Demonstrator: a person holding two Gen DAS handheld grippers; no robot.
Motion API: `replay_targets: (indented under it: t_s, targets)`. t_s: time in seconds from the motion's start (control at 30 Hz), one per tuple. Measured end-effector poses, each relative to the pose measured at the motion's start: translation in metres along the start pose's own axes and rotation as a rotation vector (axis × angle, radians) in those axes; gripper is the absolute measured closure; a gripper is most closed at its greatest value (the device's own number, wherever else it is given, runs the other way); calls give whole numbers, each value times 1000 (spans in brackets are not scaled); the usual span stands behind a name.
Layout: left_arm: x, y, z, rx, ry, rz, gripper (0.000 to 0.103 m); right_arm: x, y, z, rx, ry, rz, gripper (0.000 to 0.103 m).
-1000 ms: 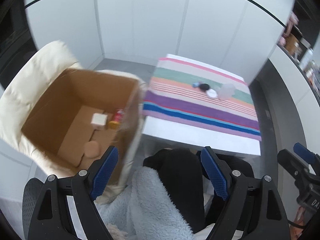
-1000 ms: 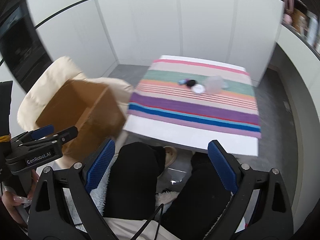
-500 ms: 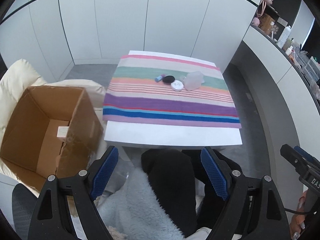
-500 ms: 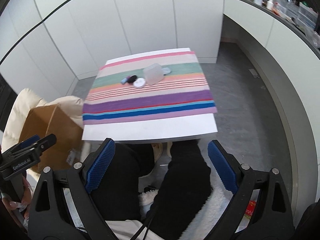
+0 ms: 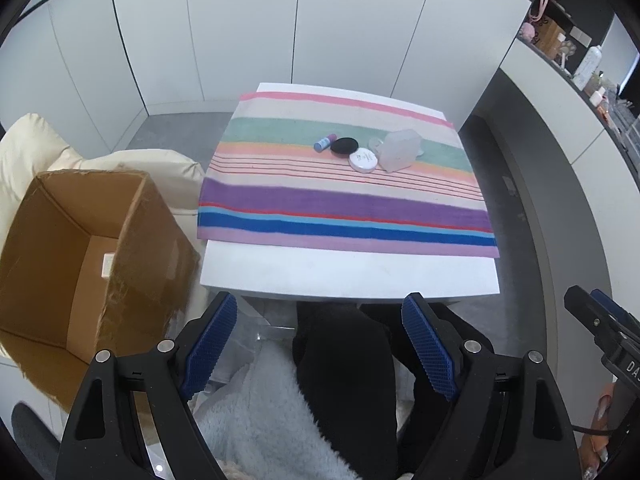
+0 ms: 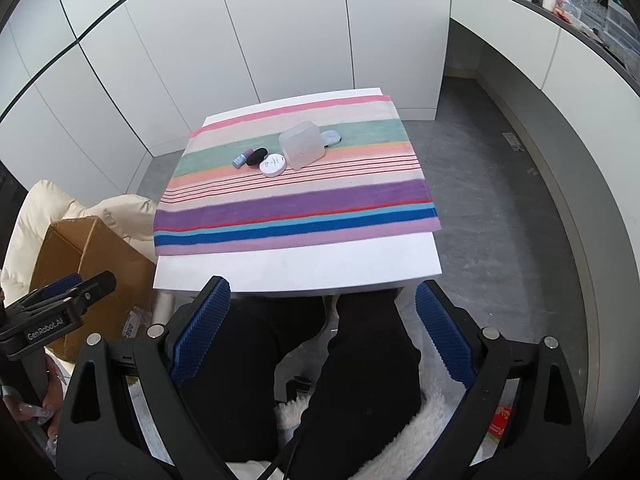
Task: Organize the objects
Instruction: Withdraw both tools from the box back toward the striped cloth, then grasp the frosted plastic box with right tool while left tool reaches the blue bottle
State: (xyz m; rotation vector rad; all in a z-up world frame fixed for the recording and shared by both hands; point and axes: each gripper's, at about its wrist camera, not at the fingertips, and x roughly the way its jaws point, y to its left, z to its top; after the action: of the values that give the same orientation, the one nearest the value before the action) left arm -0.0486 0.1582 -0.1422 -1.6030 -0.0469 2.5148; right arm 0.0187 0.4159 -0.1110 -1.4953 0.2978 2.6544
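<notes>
We wear black trousers [image 6: 360, 360] and a fluffy pale fleece [image 5: 260, 420], and our black grippers carry ribbed blue pads [image 5: 428, 344], silver screws and white "GenRobot.AI" lettering.

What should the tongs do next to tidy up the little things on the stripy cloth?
Probably reach one pair forward, toward the small things. Both the left tongs and the right tongs are open and empty, low over the person's lap. The blue tube, black oval, round white tin and clear container sit bunched on the striped cloth.
</notes>
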Motion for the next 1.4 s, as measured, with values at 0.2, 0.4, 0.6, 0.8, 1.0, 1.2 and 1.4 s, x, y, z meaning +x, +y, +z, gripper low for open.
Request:
replay_targets:
  t_s: [0.2, 0.4, 0.6, 0.8, 1.0, 1.2, 1.4]
  targets:
    - [42, -8, 28, 19, -21, 27, 17, 34, 0, 21, -1, -17, 7, 7]
    - [109, -12, 68, 13, 5, 20, 17, 98, -4, 50, -19, -19, -4, 7]
    - [186, -21, 107, 13, 36, -11, 17, 175, -3, 92, -54, -85, 59, 7]
    - [274, -20, 150, -43, 73, -78, 17, 270, 14, 136, -152, -147, 121, 7]
    - [329, -16, 190, -79, 82, -112, 17, 350, 27, 164, -214, -137, 115, 8]
    - [359, -16, 212, -55, 127, -140, 17, 382, 34, 177, -219, -116, 102, 17]
    - [370, -30, 226, -37, 121, -104, 17, 372, 20, 178, -171, -139, 74, 18]
